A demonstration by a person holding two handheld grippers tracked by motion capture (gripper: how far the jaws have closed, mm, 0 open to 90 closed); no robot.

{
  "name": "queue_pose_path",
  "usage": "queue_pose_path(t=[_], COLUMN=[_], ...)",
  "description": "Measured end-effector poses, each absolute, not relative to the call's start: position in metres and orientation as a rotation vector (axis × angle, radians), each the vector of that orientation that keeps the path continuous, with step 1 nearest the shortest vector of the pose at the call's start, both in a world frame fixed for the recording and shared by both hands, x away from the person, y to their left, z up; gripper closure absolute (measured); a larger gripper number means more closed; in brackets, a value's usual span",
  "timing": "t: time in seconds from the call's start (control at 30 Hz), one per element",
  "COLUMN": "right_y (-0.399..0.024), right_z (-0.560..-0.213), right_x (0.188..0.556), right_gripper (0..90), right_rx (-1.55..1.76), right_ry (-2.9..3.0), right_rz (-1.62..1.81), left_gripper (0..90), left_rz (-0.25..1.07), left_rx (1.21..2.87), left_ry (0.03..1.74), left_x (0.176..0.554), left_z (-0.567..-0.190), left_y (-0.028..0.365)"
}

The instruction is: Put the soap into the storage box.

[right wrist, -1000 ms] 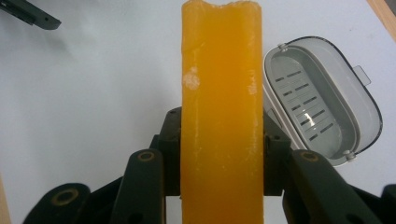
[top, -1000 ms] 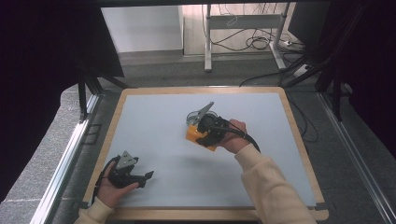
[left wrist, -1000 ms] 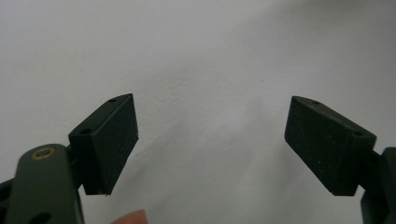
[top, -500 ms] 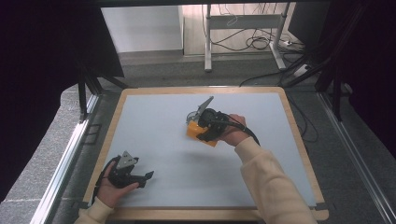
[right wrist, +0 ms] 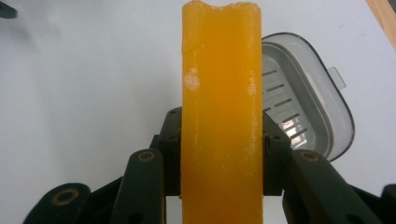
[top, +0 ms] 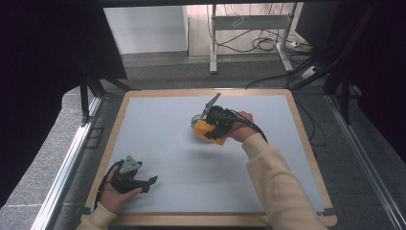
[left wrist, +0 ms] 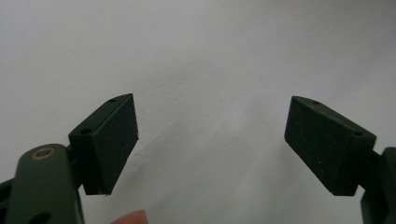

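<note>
While the high view shows the right gripper (top: 203, 125) mid-frame pinching an orange bar (top: 208, 132), its own view reveals a grey slotted tray (right wrist: 303, 102) behind; the left gripper (left wrist: 212, 144) is spread.

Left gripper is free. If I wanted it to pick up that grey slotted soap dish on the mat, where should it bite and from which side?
Judging by shape, grip the soap dish on its raised rim, one jaw inside the slotted well and one outside, coming from above. Use a long side away from the small tab. The left gripper stands open; the right gripper holds the orange bar just beside the dish.
</note>
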State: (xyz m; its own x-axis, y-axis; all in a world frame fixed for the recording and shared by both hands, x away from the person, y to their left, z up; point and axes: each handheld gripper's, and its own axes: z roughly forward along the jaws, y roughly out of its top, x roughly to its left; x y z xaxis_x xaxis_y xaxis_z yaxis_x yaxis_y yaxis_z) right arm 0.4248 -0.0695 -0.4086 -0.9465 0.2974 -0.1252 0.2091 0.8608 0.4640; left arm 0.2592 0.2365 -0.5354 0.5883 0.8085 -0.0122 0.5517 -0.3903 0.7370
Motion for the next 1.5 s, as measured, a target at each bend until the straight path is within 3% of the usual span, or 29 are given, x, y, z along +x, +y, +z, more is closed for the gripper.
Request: queue_pose_path(t=[1.5], right_y=[-0.055], right_z=[-0.415], right_x=[0.489], right_gripper=[61.6], right_rx=[0.361], right_ry=[2.887], right_rz=[0.650], left_gripper=[17.8], left_rz=[0.449], left_rx=[2.110], left_ry=[1.071], left_x=[0.260], left_z=[-0.536], left_y=[0.236])
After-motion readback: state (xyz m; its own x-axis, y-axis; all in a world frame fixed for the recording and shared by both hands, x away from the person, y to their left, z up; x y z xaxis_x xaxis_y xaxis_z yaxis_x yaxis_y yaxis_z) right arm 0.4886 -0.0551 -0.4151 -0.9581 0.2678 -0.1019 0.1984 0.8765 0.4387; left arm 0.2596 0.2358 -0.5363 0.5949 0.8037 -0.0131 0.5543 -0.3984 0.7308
